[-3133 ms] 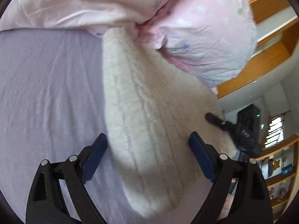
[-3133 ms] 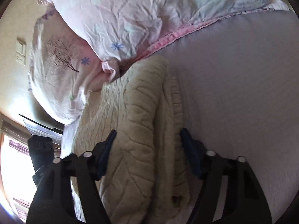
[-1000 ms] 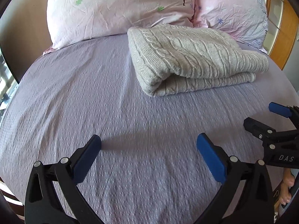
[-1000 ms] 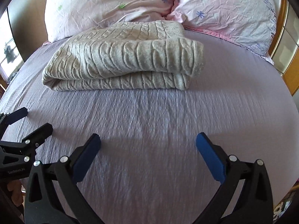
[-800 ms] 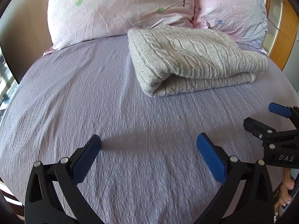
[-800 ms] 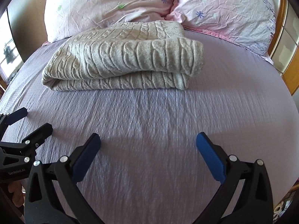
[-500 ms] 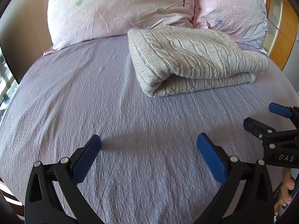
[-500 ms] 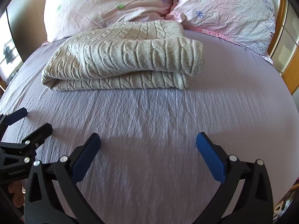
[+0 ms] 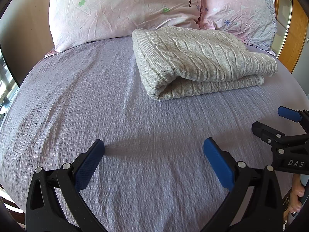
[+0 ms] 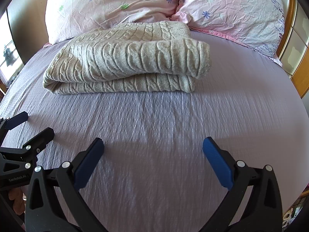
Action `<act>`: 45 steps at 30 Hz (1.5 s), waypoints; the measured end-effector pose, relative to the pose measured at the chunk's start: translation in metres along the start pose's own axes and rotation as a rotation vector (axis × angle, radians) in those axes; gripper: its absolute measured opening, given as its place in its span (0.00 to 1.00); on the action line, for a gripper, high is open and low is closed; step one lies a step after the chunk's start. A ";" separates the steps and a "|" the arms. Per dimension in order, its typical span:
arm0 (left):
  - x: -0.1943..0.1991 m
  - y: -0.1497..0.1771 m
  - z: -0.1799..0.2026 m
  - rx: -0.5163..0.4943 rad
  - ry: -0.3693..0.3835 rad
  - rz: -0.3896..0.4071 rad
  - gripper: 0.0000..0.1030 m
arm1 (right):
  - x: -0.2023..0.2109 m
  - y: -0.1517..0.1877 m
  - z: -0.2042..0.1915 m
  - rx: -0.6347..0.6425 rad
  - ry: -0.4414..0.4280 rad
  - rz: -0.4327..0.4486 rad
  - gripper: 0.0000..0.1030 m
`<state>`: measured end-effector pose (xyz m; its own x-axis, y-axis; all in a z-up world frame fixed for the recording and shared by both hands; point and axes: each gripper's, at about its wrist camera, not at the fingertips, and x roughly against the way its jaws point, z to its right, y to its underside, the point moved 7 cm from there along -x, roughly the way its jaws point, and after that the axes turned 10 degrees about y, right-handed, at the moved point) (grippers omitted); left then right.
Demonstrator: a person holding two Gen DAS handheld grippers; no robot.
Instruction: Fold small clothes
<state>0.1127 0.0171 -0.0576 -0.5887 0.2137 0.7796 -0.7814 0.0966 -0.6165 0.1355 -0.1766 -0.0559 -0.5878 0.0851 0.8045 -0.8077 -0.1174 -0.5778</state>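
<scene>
A cream cable-knit sweater (image 9: pixel 199 61) lies folded in a thick stack on the lilac bed sheet (image 9: pixel 96 96), just in front of the pillows; it also shows in the right wrist view (image 10: pixel 127 63). My left gripper (image 9: pixel 154 148) is open and empty, low over the sheet, well short of the sweater. My right gripper (image 10: pixel 152 147) is open and empty too, equally far back. Each gripper shows at the edge of the other's view: the right one (image 9: pixel 278 123) and the left one (image 10: pixel 32 127).
Two pink floral pillows (image 9: pixel 123 9) (image 9: pixel 241 9) lean against the head of the bed behind the sweater. A wooden frame (image 9: pixel 297 38) stands at the right. A window (image 10: pixel 7 58) is at the left. The bed edge runs below both grippers.
About three seconds ago both grippers straddled the sweater close to the pillows; they have since pulled back off it. Over the last second nothing has visibly moved.
</scene>
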 end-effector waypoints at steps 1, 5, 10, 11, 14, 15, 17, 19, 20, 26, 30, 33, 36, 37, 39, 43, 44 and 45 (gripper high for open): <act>0.000 0.000 0.000 0.000 0.000 0.000 0.99 | 0.000 0.000 0.000 0.000 0.000 0.000 0.98; 0.000 0.000 0.000 0.000 0.000 0.000 0.99 | 0.000 0.000 0.000 0.000 0.000 0.000 0.98; 0.000 0.000 0.000 0.000 0.000 0.000 0.99 | 0.000 0.000 0.000 -0.001 0.001 0.000 0.98; 0.000 0.000 0.000 0.000 0.000 0.000 0.99 | 0.000 0.000 0.000 -0.001 0.001 0.000 0.98; 0.000 0.000 0.000 0.001 -0.001 0.000 0.99 | 0.000 0.000 0.000 0.000 0.001 0.000 0.98; 0.000 0.000 0.000 0.000 0.000 0.000 0.99 | 0.000 0.000 0.000 -0.001 0.001 0.000 0.98; 0.000 0.000 0.000 0.001 0.000 0.000 0.99 | 0.000 0.000 0.000 -0.001 0.001 0.000 0.98; 0.000 0.000 0.000 0.001 0.000 0.000 0.99 | 0.000 0.000 0.000 -0.001 0.001 0.000 0.98; 0.000 0.000 0.000 0.001 0.000 0.000 0.99 | 0.000 0.000 0.000 -0.001 0.001 0.000 0.98; -0.002 0.000 0.000 0.007 0.000 -0.018 0.99 | 0.000 0.000 -0.001 -0.002 0.002 -0.001 0.98; -0.002 -0.001 -0.001 0.009 0.000 -0.027 0.99 | 0.000 0.000 0.000 -0.002 0.002 -0.001 0.98; -0.002 -0.001 -0.001 0.008 0.001 -0.025 0.99 | 0.000 0.000 0.000 -0.002 0.002 -0.001 0.98; -0.002 -0.001 -0.001 0.012 -0.001 -0.023 0.99 | 0.000 0.000 0.000 -0.002 0.002 0.000 0.98; -0.002 -0.001 -0.001 0.012 -0.002 -0.023 0.99 | 0.000 0.000 0.000 -0.002 0.002 -0.001 0.98; -0.002 -0.001 -0.001 0.013 -0.002 -0.024 0.99 | 0.000 0.000 0.000 -0.002 0.002 -0.001 0.98; -0.002 -0.001 -0.001 0.012 -0.002 -0.023 0.99 | 0.000 0.000 0.000 -0.002 0.001 -0.001 0.98; -0.002 -0.001 -0.001 0.012 -0.001 -0.024 0.99 | 0.000 0.000 0.000 -0.002 0.001 -0.001 0.98; -0.002 -0.001 -0.001 0.012 -0.001 -0.023 0.99 | 0.000 0.000 0.000 -0.001 0.001 -0.001 0.98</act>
<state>0.1145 0.0176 -0.0583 -0.5705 0.2101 0.7940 -0.7974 0.0899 -0.5967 0.1355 -0.1765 -0.0562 -0.5874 0.0861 0.8047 -0.8081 -0.1162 -0.5775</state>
